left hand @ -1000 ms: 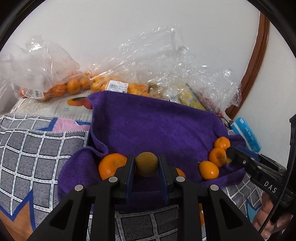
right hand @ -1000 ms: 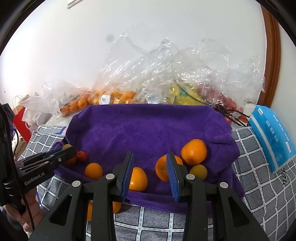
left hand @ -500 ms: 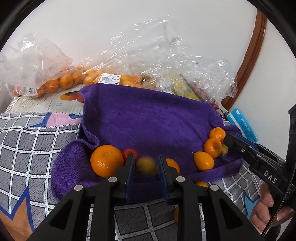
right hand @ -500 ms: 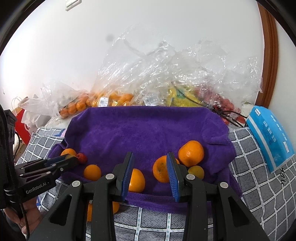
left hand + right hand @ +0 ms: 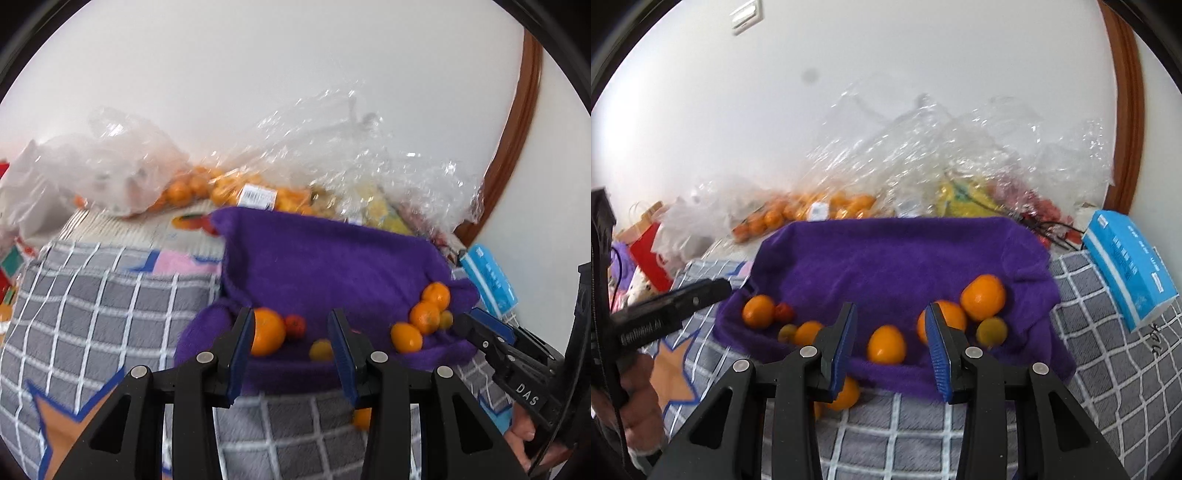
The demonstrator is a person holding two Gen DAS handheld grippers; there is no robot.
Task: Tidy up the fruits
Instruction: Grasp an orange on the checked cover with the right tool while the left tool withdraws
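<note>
The purple towel's (image 5: 886, 258) back half lay bare for my tool; fruit (image 5: 886, 345) crowded its front edge, plastic bags (image 5: 923, 155) blocked behind.

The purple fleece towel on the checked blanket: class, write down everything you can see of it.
The purple fleece towel is a soft, fuzzy, deep violet cloth, spread out but rumpled over a grey checked blanket. Its back edge rises against crinkled clear plastic bags; its front edge lies in a thick roll. Loose orange citrus fruits, small yellow-green ones and a small red fruit rest on it near the front. Neither gripper touches it.
</note>
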